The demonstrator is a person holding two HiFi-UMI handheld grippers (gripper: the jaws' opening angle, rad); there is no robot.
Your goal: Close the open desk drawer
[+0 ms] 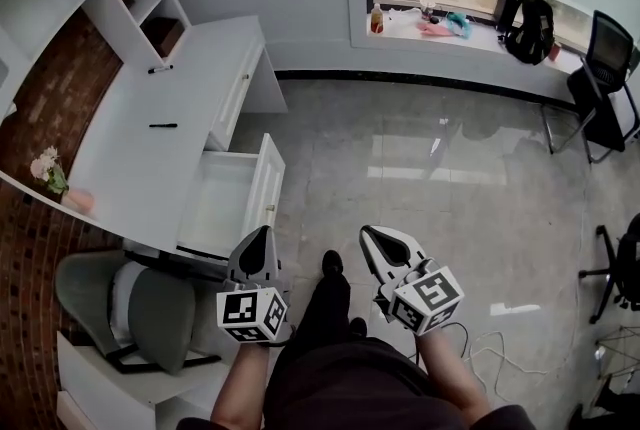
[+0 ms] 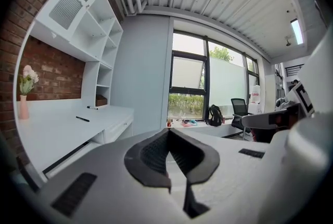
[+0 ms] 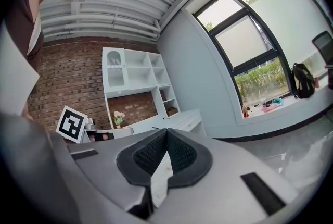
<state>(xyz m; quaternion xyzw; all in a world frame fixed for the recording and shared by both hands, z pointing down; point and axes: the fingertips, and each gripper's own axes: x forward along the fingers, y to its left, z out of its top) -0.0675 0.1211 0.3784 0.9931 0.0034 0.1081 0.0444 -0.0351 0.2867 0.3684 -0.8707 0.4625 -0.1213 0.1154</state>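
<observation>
Looking steeply down, the head view showed a white desk (image 1: 120, 158) running along a brick wall, with its drawer (image 1: 222, 203) standing open and its inside showing. To the left of the drawer, a vase of flowers (image 1: 47, 168) sat on the far edge of the desktop. Two dark pens (image 1: 163, 125) lay beyond the drawer. On the near side of the drawer, a grey office chair (image 1: 140, 303) stood against the desk edge, crowding that corner. The drawer's front panel (image 1: 266, 186) jutted out over the grey tiled floor (image 1: 430, 188).

Just on the near side of that panel, the left gripper (image 1: 263, 232) pointed at the panel's near end. It was close to the panel, but contact could not be judged. Its jaws were pressed together at the tips with nothing between them.

To the right of the drawer came the person's shoe (image 1: 332, 264), then the right gripper (image 1: 368, 234). Its jaws were likewise closed and held nothing. Further right of the drawer, a wide stretch of floor lay open. A backpack (image 1: 527, 28) on the window ledge and a black chair (image 1: 605, 78) stood well away.
</observation>
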